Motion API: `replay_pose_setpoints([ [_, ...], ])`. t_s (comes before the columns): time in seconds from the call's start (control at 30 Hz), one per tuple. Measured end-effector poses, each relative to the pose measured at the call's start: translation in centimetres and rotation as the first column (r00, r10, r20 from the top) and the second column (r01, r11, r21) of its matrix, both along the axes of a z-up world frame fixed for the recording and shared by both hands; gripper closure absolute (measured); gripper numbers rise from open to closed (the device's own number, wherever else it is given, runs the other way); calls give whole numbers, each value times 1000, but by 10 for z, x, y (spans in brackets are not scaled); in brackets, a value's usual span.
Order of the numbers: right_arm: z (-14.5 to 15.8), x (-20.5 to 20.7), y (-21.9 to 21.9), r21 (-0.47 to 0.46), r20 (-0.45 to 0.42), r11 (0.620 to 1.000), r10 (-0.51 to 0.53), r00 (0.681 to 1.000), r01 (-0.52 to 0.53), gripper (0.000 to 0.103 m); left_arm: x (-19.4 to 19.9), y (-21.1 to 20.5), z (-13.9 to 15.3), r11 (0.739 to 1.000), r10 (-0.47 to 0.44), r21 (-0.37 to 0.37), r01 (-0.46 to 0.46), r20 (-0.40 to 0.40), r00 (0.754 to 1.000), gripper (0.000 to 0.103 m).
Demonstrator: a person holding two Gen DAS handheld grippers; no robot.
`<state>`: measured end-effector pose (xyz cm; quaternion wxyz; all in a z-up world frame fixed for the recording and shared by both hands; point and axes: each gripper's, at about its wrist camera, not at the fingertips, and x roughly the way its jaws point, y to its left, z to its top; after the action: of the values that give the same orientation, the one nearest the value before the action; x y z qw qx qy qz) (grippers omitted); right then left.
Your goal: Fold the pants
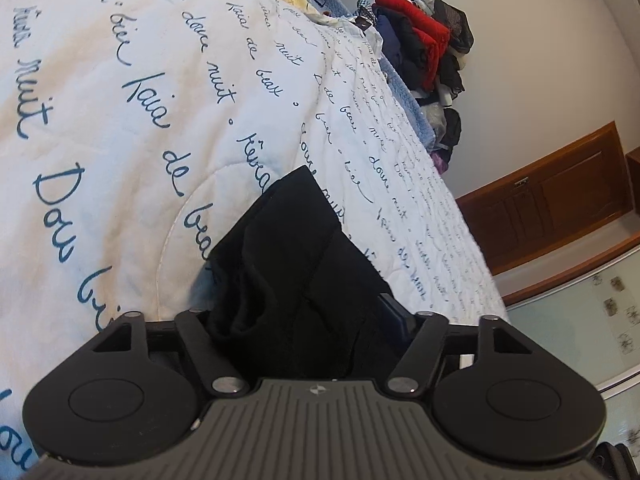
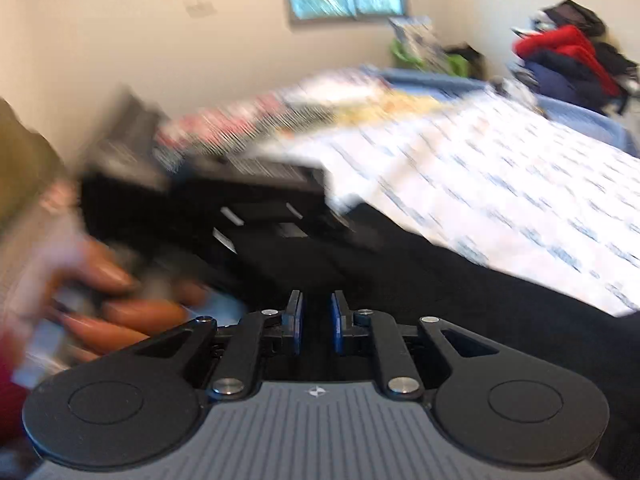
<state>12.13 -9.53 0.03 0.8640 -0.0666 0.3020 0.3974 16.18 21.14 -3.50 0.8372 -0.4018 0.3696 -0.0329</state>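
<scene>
The black pants hang bunched from my left gripper above the white quilt with blue script. The cloth fills the space between the jaws and hides most of both fingers; one blue pad shows at the right. In the right wrist view, which is motion-blurred, my right gripper has its blue pads a narrow gap apart with black cloth of the pants between and beyond them. The left gripper and the hand holding it show blurred at the left.
The quilt covers a bed whose edge drops to a pale floor. A pile of red and dark clothes sits at the bed's far end by the wall, also in the right wrist view. A wooden cabinet stands beyond the bed.
</scene>
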Motion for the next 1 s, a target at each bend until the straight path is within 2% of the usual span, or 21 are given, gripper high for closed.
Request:
replay_pose_setpoints([
  [0.03, -10, 4, 4, -53, -4, 999, -15, 1000, 15, 89, -1, -2, 0, 1000, 2, 27, -2, -7, 1000, 48],
  [0.07, -15, 5, 5, -63, -6, 998, -11, 1000, 11, 88, 0, -4, 0, 998, 10, 55, -9, -16, 1000, 59],
  [0.1, -17, 6, 2, -53, -6, 999, -11, 1000, 10, 88, 0, -4, 0, 997, 16, 78, -15, -18, 1000, 64],
  [0.2, -14, 10, 2, -35, -19, 999, -19, 1000, 18, 88, -2, -5, 1, 995, 23, 93, -22, -7, 1000, 70],
  [0.33, -12, 12, -7, 3, -10, 998, -67, 998, 67, 87, -10, -17, 11, 982, 24, 189, -29, 27, 999, 73],
  [0.47, -12, 12, -8, 29, -14, 996, -82, 997, 83, 87, -19, -38, 26, 948, 17, 317, -43, 86, 996, 76],
  [0.57, -8, 1, -14, 54, -5, 995, -81, 997, 81, 87, -27, -53, 37, 922, 9, 382, -57, 126, 992, 76],
  [0.77, -7, 5, -21, 104, -13, 991, -82, 997, 83, 87, -49, -86, 57, 892, -20, 446, -74, 203, 979, 78],
  [0.87, 1, -2, -28, 114, 27, 990, -87, 996, 84, 87, -62, -105, 68, 873, -36, 480, -90, 247, 968, 78],
  [1.0, 12, -15, -48, 151, 47, 982, -119, 992, 111, 87, -76, -128, 84, 873, -62, 478, -95, 302, 951, 77],
])
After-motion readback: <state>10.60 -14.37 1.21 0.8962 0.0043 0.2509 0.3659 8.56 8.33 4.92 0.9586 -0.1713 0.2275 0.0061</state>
